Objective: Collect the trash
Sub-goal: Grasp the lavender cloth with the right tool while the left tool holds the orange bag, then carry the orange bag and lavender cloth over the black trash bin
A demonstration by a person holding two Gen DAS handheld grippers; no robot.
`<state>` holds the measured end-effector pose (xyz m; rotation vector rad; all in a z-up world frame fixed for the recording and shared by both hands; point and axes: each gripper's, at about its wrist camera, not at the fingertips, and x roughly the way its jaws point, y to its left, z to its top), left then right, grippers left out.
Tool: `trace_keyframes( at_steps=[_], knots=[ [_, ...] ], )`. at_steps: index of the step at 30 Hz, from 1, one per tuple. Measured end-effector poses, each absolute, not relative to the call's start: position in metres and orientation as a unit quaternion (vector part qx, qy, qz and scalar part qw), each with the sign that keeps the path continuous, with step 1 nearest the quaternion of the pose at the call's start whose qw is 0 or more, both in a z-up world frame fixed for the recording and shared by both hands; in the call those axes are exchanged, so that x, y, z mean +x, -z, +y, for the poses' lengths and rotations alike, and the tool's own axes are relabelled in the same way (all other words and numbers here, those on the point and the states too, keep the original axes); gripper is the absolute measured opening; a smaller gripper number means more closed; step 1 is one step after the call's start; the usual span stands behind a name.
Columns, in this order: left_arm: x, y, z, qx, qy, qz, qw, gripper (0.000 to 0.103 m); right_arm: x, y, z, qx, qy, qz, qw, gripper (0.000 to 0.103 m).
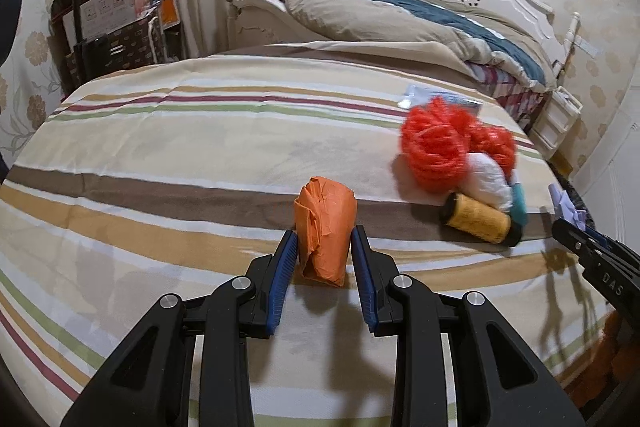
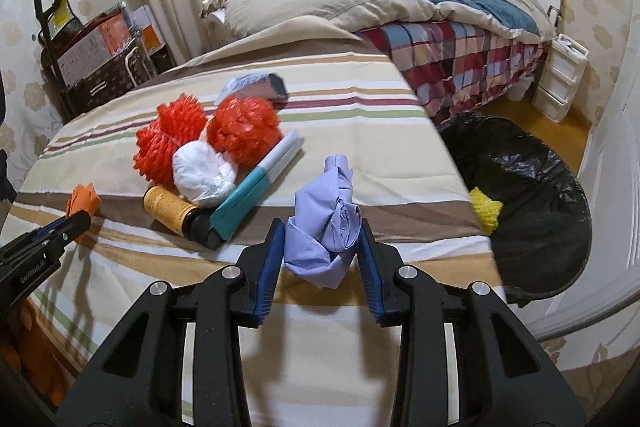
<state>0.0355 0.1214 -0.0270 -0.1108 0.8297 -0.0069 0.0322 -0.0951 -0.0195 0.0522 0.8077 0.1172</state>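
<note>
My left gripper (image 1: 323, 233) is shut on a crumpled orange paper wad (image 1: 326, 211), held upright just above the striped cloth (image 1: 160, 155). In the right wrist view, my right gripper (image 2: 322, 225) is shut on a lilac paper wad (image 2: 320, 239), its blue pads pressing both sides. Between the two grippers lies a heap: two red mesh balls (image 2: 168, 143), a white wad (image 2: 202, 173), a yellow spool (image 2: 170, 209) and a teal-and-white box (image 2: 256, 187). A black trash bag (image 2: 532, 187) stands open past the right edge, with a yellow foam net (image 2: 486, 209) at its rim.
A blue-grey packet (image 2: 256, 85) lies behind the red balls. Beyond the striped surface is a bed (image 2: 400, 7) with rumpled quilts and a white drawer unit (image 2: 560, 83). A trolley with boxes (image 1: 104, 23) stands by the curtain at the far left.
</note>
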Motion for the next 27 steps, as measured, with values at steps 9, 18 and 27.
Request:
trace_keyframes(
  at_steps=[9,18,27],
  knots=[
    [0.039,0.004,0.063,-0.028,0.066,0.376,0.924,0.031,0.029,0.004,-0.138,0.047,-0.022,0.371,0.927,0.035],
    [0.056,-0.004,-0.019,0.003,0.137,0.364,0.921,0.031,0.034,-0.004,-0.198,0.067,0.027,0.353,0.933,0.035],
    [0.083,-0.003,-0.090,0.029,0.174,0.363,0.915,0.031,0.051,0.000,-0.247,0.080,0.060,0.349,0.932,0.035]
  ],
)
